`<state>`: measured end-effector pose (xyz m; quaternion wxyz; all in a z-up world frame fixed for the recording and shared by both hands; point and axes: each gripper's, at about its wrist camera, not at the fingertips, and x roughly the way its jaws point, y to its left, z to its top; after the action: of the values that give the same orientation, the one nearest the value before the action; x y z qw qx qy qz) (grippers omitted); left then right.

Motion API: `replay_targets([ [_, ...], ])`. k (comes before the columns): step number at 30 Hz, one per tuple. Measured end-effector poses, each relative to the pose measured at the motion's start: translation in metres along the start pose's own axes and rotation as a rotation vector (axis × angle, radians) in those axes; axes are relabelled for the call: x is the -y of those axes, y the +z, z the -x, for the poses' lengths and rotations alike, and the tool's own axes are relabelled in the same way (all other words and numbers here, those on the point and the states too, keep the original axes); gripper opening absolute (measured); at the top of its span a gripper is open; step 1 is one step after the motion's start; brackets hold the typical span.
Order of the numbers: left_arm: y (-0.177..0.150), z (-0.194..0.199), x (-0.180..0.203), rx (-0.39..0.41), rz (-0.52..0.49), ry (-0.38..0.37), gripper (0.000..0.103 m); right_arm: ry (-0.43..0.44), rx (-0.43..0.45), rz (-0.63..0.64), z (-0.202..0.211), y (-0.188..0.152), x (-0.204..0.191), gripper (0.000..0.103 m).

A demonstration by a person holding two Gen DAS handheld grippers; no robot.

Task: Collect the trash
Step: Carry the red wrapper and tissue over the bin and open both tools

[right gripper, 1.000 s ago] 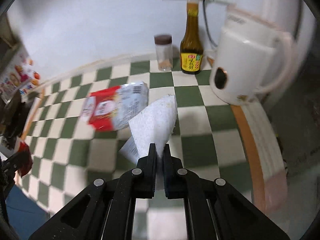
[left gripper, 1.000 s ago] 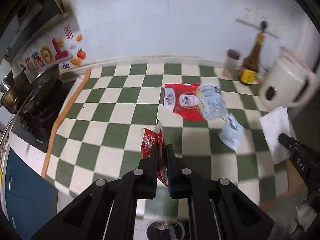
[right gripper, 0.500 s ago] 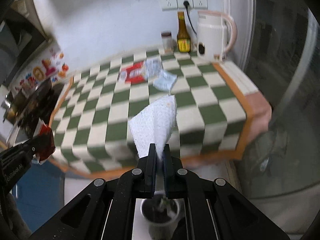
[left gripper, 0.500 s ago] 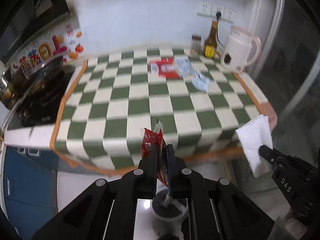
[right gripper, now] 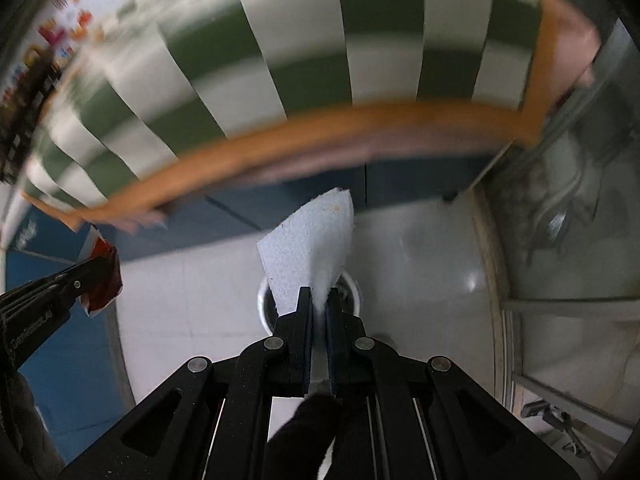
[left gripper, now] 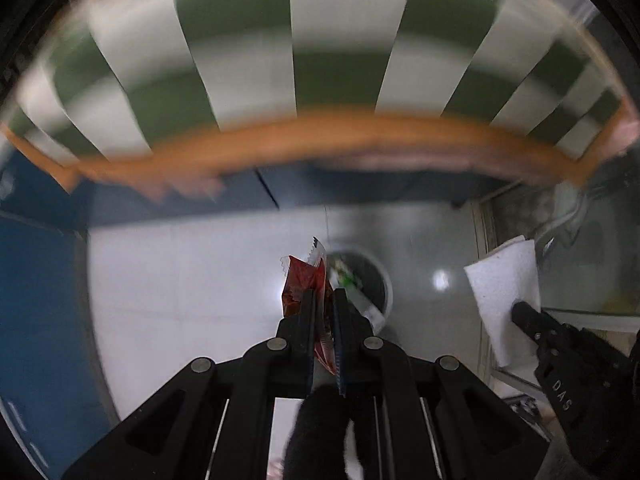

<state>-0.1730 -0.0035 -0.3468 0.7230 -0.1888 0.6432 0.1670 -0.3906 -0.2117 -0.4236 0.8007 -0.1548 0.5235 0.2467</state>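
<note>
My left gripper is shut on a red snack wrapper and holds it above a round trash bin on the floor, which has some trash in it. My right gripper is shut on a white paper napkin directly over the same bin. The right gripper and napkin show at the right of the left wrist view. The left gripper and wrapper show at the left of the right wrist view.
The green-and-white checked counter with its orange edge band fills the top of both views, blurred. Blue cabinet fronts stand below it. The floor is pale and glossy. A glass door frame is at the right.
Both grippers have pulled back from the counter and tilted down toward the floor, each with its trash in it. The bin now lies close below them.
</note>
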Motion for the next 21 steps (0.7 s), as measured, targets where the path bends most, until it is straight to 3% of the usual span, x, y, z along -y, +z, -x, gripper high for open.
replay_targets([
  [9,-0.025,-0.209,-0.033,-0.252,0.162,-0.124,0.006,0.054,-0.223,-0.061,-0.217,-0.038,0.03,0.006],
  [17,-0.028,-0.291,-0.044,-0.379,0.276,-0.251,0.01,0.081,-0.331,-0.093,-0.331,-0.052,0.04,0.007],
  [19,-0.027,-0.299,-0.044,-0.385,0.262,-0.241,0.01,0.085,-0.343,-0.096,-0.342,-0.053,0.042,0.008],
  [21,-0.024,-0.301,-0.044,-0.374,0.227,-0.213,0.02,0.083,-0.351,-0.087,-0.351,-0.055,0.043,0.011],
])
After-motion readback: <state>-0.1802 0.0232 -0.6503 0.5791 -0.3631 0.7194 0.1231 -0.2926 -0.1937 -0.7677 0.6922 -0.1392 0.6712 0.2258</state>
